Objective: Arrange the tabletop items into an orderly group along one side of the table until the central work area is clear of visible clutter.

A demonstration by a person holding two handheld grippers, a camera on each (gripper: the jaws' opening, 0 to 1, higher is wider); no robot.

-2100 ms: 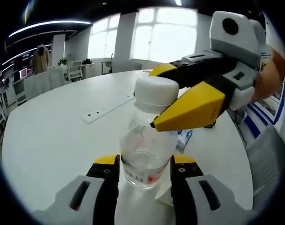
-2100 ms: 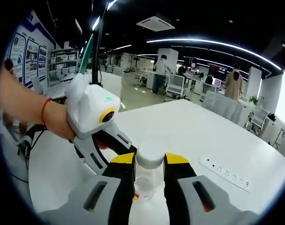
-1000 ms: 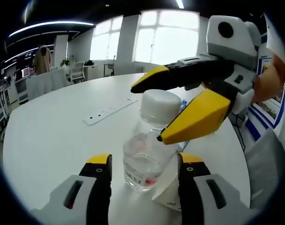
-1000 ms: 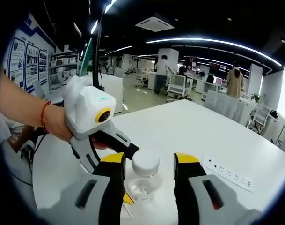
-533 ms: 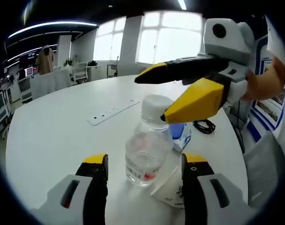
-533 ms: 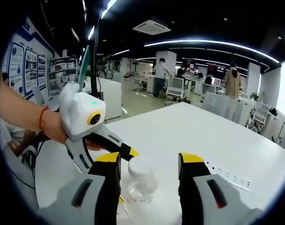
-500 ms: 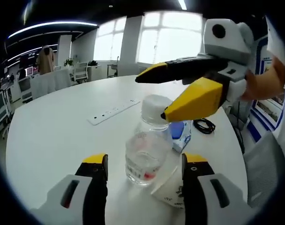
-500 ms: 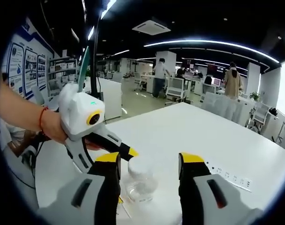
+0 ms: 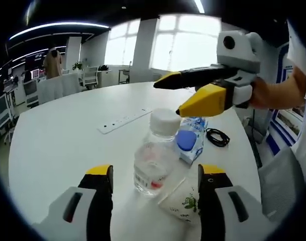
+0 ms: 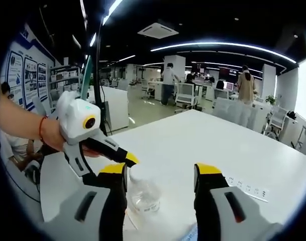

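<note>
Clear plastic bottle (image 9: 157, 153), white-capped, holding what looks like a little clear liquid, is seen upright on the white surface (image 9: 57, 135) between the spread jaws of the left tool (image 9: 155, 183), untouched. Just beside it a tipped paper cup (image 9: 182, 200) and a blue-and-white packet (image 9: 190, 143) are noted. Farther off, the right tool (image 10: 160, 175) is held spread above; a power strip (image 9: 125, 120) lies beyond. Grouping is judged underway; next, one loose item must be gripped.

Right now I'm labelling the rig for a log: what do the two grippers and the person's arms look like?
Both grippers match. The right gripper has black jaws with yellow tips and a white housing. The left gripper has the same white body, with a yellow ring and a small green light. A red cord bracelet circles the wrist holding it. The arms are bare where they show.
</note>
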